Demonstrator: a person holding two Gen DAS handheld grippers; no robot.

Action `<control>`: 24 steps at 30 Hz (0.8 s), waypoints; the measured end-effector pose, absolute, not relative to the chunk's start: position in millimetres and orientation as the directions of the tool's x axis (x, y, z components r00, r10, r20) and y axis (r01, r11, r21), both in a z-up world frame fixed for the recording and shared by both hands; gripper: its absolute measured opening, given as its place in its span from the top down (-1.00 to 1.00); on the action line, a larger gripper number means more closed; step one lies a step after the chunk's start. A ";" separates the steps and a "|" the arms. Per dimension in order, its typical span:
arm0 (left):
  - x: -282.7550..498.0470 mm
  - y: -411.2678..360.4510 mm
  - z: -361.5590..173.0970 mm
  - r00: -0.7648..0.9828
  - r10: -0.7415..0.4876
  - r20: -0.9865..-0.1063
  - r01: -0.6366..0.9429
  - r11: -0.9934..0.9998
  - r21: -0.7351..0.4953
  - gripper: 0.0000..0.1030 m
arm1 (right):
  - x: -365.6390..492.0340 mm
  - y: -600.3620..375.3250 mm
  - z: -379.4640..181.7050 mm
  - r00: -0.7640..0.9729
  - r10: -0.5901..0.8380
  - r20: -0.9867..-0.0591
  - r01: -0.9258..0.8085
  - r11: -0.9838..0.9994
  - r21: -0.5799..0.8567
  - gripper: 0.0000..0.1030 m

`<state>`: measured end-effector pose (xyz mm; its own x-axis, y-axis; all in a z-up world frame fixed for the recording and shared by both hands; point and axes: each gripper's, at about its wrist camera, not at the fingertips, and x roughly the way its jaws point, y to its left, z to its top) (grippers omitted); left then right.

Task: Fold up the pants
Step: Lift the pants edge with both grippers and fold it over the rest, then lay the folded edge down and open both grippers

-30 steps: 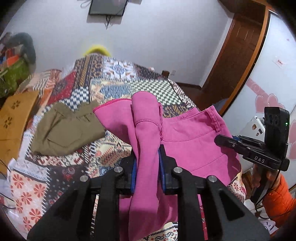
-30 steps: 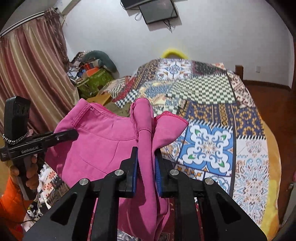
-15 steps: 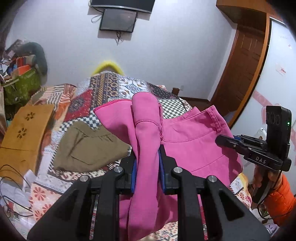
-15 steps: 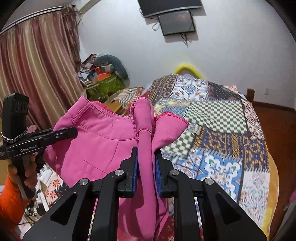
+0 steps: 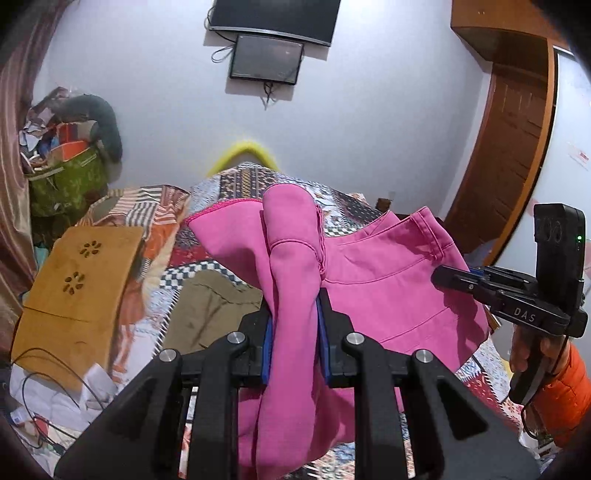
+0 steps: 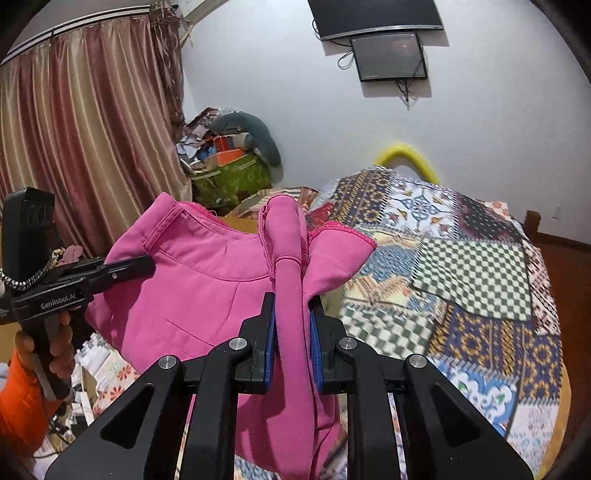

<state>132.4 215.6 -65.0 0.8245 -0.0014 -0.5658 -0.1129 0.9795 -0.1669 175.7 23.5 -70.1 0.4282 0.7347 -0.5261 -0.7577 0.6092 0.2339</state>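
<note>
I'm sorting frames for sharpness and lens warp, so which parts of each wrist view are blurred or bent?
Left wrist view: pink pants and left tool sharp; quilt beside the olive garment smeared; door frame bowed. Right wrist view: right tool crisp; checkered patches streaked; curtain rail curved.

The pants (image 5: 380, 284) were held up over the bed (image 6: 480, 295), a bunched part clamped in each gripper: left gripper (image 5: 294, 332) and right gripper (image 6: 292, 325). Another garment (image 5: 210, 310) lay on the bed behind, a board (image 5: 81, 284) to its left. Two screens (image 5: 267, 59) were mounted on the wall beyond.
</note>
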 end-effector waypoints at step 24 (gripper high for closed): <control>213.3 332.8 -139.2 0.765 0.015 -0.644 -0.175 0.967 -0.185 0.62 | 236.6 151.9 -123.3 0.347 0.707 -0.617 -0.791 0.573 0.213 0.72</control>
<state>213.3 332.8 -139.2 0.7646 0.0151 -0.6443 -0.1753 0.9669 -0.1854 236.6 151.9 -123.3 0.3467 0.7069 -0.6166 -0.7912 0.5734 0.2126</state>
